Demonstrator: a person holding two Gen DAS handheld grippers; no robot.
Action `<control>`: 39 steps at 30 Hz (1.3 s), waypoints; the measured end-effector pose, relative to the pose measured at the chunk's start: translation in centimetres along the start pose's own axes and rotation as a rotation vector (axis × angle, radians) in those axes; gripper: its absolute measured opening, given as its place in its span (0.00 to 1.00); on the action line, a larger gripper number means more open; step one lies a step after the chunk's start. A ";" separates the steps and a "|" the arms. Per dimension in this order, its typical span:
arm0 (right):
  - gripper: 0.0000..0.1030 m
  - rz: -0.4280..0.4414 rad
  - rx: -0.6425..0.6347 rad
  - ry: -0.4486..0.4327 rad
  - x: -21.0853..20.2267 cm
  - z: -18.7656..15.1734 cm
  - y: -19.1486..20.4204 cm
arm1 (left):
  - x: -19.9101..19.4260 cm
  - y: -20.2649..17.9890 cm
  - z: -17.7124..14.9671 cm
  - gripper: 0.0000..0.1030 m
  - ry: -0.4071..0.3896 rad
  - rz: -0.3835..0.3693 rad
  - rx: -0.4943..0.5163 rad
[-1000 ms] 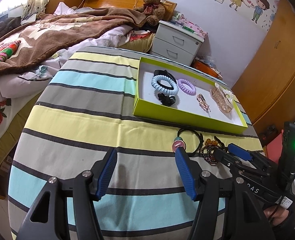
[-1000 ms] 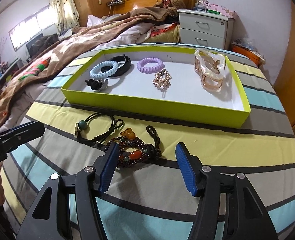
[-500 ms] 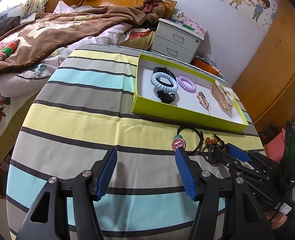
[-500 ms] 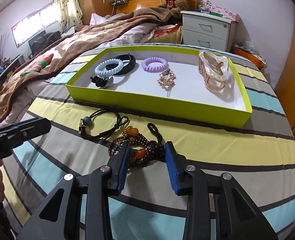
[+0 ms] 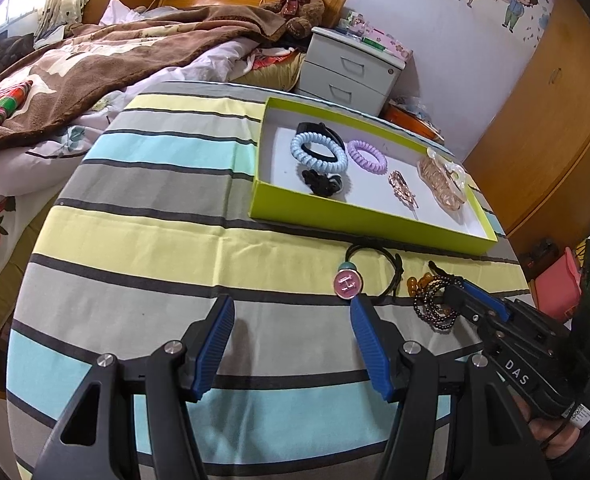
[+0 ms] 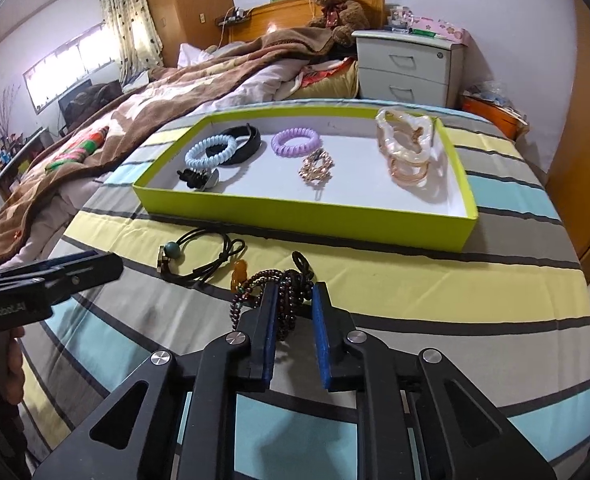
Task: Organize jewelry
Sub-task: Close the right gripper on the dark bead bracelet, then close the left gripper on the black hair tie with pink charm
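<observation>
2 pieces not yet in the green tray point(image 6: 307, 216): dark beaded bracelet point(image 6: 285, 296) and black cord hair tie point(image 6: 199, 256), both on the striped desk point(image 6: 415, 280) just in front of it. Right hand-held gripper point(image 6: 293, 316) just pinched in, now clenched on the bracelet's strands. Left hand-held gripper point(image 5: 291, 344) released, wide, holding nothing. Looks ready for lifting into the tray; loose loops could snag.

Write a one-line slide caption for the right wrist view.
Right tongs, jaws just closing, pinch a dark beaded bracelet on the striped cloth, in front of the green tray of hair accessories.
</observation>
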State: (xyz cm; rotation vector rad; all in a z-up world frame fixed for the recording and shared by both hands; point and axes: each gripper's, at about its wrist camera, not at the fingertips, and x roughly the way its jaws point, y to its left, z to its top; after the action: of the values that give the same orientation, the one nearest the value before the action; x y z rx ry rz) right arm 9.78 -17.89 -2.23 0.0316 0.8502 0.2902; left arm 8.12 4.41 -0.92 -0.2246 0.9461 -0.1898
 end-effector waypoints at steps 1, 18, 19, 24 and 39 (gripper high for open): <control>0.16 -0.003 0.002 -0.011 -0.3 0.0 -0.2 | 0.1 -0.1 0.0 0.61 0.005 -0.003 0.004; 0.16 -0.017 0.065 -0.116 -4.2 -0.2 -3.2 | 3.0 -3.7 0.9 0.60 0.052 0.023 0.066; 0.16 -0.017 0.065 -0.118 -4.3 -0.3 -3.3 | 3.1 -3.8 0.9 0.60 0.053 0.025 0.068; 0.16 -0.012 0.070 -0.127 -4.5 -0.4 -3.5 | 3.5 -4.9 0.8 0.60 0.045 0.091 0.108; 0.16 -0.009 0.078 -0.135 -4.6 -0.4 -3.8 | 3.8 -5.4 1.1 0.26 0.031 0.181 0.133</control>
State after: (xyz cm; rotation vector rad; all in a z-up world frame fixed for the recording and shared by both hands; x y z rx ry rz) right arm 7.49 -22.85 0.35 0.1191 0.7266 0.2436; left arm 10.85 -1.63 -1.83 -0.0135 0.9748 -0.0893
